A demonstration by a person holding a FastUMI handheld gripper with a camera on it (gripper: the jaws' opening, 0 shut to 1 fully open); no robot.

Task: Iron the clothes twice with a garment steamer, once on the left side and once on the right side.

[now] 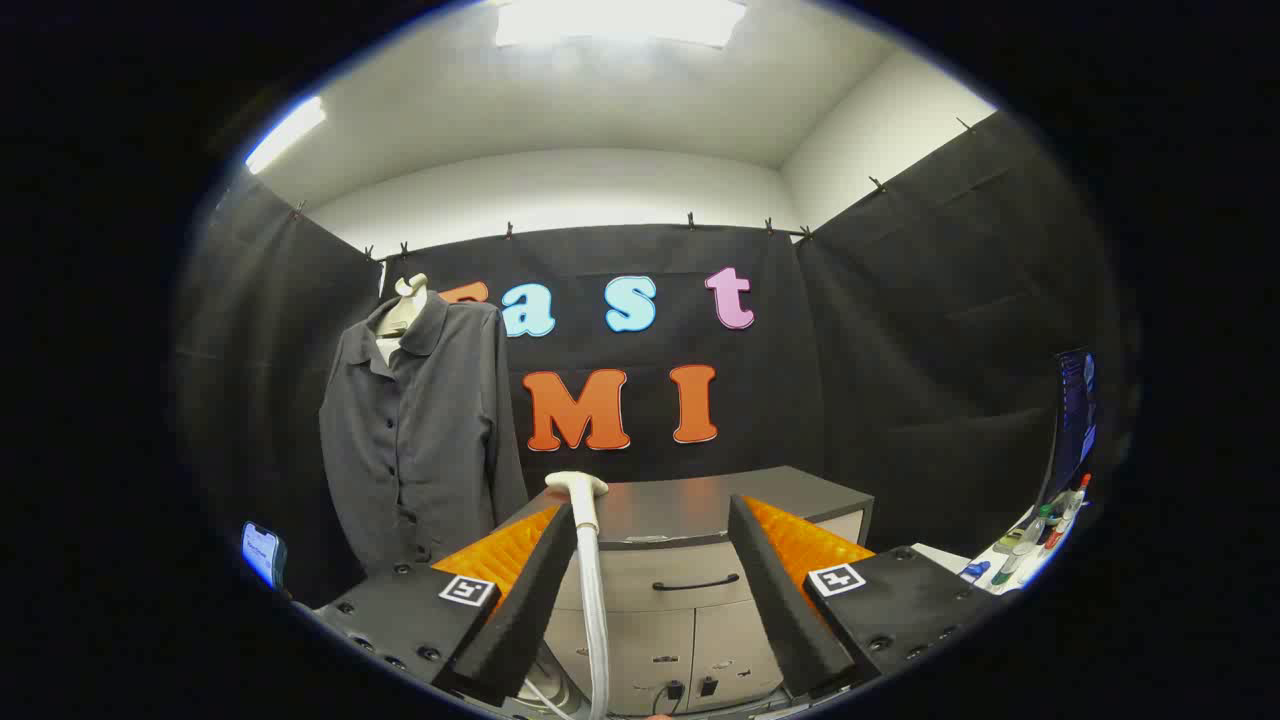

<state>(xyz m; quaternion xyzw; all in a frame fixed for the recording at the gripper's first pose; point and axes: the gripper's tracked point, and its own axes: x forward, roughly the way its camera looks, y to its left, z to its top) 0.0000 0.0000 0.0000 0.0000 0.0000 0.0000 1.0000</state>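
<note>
So the gripper (652,515) is spread wide right now, fingers well apart and not pinching anything. The steamer head (577,487) stands upright between them, way closer to the left finger, pretty much just beside its tip; can't tell if it actually touches. Its pale hose (594,610) drops straight down from the head in the gap between the fingers.

Just beyond that is a grey cabinet (690,580) with a dark top, a drawer with a black handle, and doors under it. All shut, so no clue what's inside.

Further left, the grey button-up shirt (425,430) hangs on a pale mannequin form (404,303) against the black wall, well apart from the gripper. There's a phone (262,552) with a lit screen near left, and on the near right a white bench (945,555) corner with some bottles (1040,530), too small to make out.
</note>
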